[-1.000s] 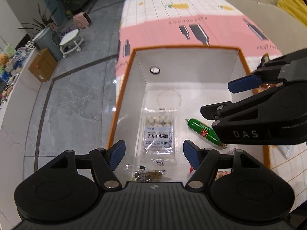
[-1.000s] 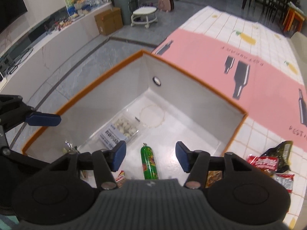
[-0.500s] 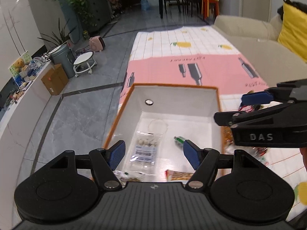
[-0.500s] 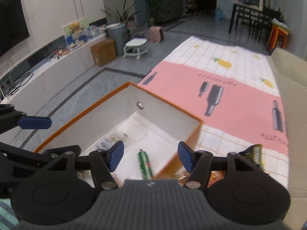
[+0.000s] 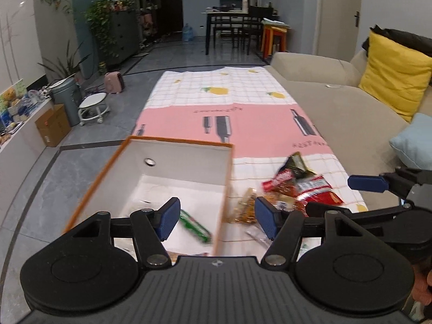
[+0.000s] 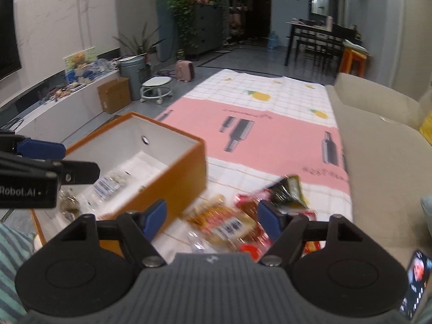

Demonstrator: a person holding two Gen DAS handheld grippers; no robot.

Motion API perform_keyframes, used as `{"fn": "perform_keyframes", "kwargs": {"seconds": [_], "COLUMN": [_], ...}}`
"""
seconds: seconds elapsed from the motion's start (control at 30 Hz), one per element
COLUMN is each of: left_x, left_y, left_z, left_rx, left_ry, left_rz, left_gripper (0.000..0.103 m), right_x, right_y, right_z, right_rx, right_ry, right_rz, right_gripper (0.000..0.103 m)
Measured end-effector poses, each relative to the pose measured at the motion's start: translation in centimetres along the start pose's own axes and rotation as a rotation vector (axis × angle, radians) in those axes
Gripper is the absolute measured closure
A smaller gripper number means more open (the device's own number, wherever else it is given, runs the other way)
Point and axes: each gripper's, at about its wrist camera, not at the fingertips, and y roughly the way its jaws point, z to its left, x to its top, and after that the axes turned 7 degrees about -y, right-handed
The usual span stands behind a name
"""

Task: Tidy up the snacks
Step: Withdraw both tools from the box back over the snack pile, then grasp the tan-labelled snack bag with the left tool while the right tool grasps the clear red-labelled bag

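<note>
An orange-edged white box [image 5: 178,142] stands on the mat with a green sausage packet [image 5: 195,226] and a clear bag of white balls [image 6: 110,186] inside. To its right lies a pile of snack packets [image 5: 297,186], blurred in the right wrist view [image 6: 224,224]. My left gripper [image 5: 217,221] hangs over the box's right wall, its jaws closing with nothing held between them. My right gripper [image 6: 211,220] hovers above the pile, jaws opening and not pressing on anything. Each gripper shows in the other's view: the right gripper [image 5: 329,195] and the left gripper [image 6: 78,159].
A pink and white checked mat [image 5: 229,113] covers the floor. A beige sofa [image 5: 324,102] with a yellow cushion [image 5: 394,73] runs along the right. A phone [image 6: 415,283] lies at the lower right. A stool [image 6: 156,86] and a cardboard box [image 6: 114,98] stand far left.
Both grippers have drawn back from over the box and swung right toward the snack pile, tilting up. The right jaws have widened and the left have narrowed a little.
</note>
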Motion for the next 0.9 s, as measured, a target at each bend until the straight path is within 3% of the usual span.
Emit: {"fn": "perform_keyframes", "kwargs": {"seconds": [0.27,0.47,0.9], "left_x": [-3.3,-5.4,-5.7], "left_y": [1.2,3.1,7.5], "left_z": [-4.6,-7.1,-6.8], "left_rx": [-0.086,-0.075,-0.083], "left_ry": [0.034,0.048,-0.027], "left_rz": [-0.012,-0.003,0.115], "left_gripper": [0.029,0.028,0.020], "right_x": [-5.0,-8.0,-10.0], "right_y": [-0.5,-0.3,3.4], "right_z": [-2.9,-3.9,-5.9], "right_rx": [-0.062,-0.107,-0.139], "right_ry": [0.061,0.114,0.119], "right_rz": [0.057,0.073,0.148], "right_gripper": [0.031,0.031,0.032]}}
